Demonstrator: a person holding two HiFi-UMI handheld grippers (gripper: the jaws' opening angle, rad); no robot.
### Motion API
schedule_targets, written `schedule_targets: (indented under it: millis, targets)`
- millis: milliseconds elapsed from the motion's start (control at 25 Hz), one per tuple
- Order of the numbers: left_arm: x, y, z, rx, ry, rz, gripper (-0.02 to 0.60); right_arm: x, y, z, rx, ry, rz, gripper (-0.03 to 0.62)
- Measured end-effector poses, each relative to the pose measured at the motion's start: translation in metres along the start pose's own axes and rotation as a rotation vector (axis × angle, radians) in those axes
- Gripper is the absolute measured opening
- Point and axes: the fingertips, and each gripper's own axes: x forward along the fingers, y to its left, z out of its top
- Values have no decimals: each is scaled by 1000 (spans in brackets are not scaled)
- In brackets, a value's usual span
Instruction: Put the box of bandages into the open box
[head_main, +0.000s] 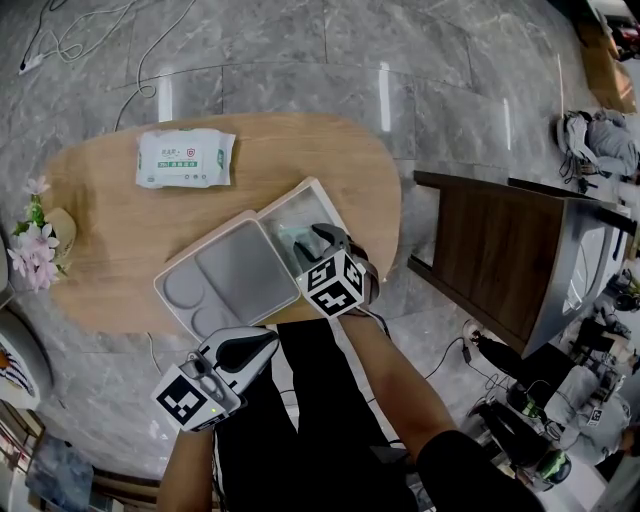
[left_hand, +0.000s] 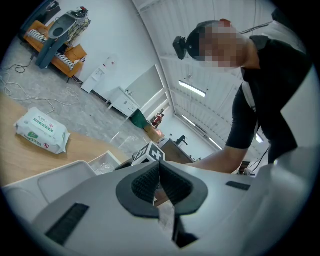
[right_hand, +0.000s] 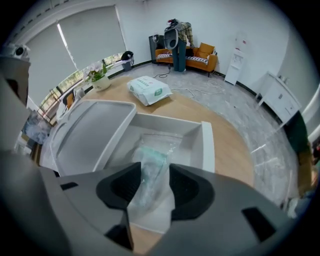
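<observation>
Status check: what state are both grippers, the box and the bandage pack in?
left gripper: shut, empty.
right gripper: open, above the bandage pack.
bandage pack: lying inside the white box, ungripped.
white box: open, lid folded back.
wipes pack: flat on the table.

Head view steeply down on table (head_main: 120, 250), gripper views near, sharing open box (right_hand: 207, 145)

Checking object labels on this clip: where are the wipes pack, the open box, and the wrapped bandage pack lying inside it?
wipes pack (head_main: 185, 158): head view, middle of its top face.
open box (right_hand: 207, 145): right gripper view, its right wall.
bandage pack (right_hand: 149, 162): right gripper view, its teal wrapped middle.
</observation>
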Motion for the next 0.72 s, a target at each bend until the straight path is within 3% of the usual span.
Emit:
schedule_targets:
  millis: [120,400,640,720]
  targets:
    - [-1,-1,3,2,-11,-1,17,0,-1,-1,-46,7,-33,183]
    - [-1,0,3,2,-23,-4,17,-5,-2,0,-11,-29,-45,189]
    - [-4,6,11,7,-45,31,17,-20,-2,14,11,-72,-18,187]
    - [-6,7,19,21,-63,41,17,-30,-1,21,13,-94,-6,161]
